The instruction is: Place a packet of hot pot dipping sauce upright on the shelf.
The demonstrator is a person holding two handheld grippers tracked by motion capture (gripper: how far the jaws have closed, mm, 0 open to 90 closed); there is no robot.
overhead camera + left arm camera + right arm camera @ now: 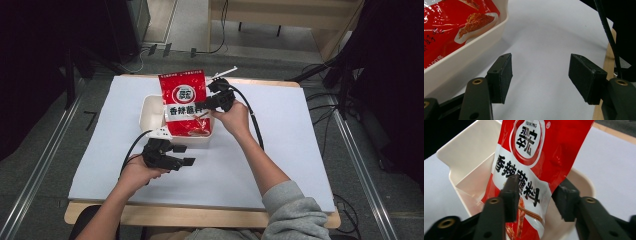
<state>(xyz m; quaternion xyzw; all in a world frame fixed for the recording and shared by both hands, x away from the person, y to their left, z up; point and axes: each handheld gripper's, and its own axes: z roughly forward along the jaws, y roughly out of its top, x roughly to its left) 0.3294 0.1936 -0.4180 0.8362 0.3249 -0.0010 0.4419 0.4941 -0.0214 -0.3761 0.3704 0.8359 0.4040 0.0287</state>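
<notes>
1. Two hand-held black two-jaw grippers work over a white sheet [280, 145] that covers the wooden table [200, 216].
2. Near the far middle of that sheet sits a cream plastic rectangular tub [149, 112], and a glossy red foil seasoning pouch with a white label band and black characters [183, 100] stands in it, leaning up over the tub's far rim.
3. Right gripper [216, 102] sits at the pouch's right edge in the high view; in the right gripper view its jaws stand apart, the pouch [534, 157] between them, one pad in front of the printed face and the other behind the pouch's edge, neither plainly pressing it.
4. Left gripper [182, 155] rests low over the sheet, just in front of the tub on the person's side; in the left gripper view its jaws [539, 80] gape wide with bare sheet between them.
5. Tub's corner [474, 47] and the pouch's lower end [454, 27] show at that view's upper left, apart from the jaws.
</notes>
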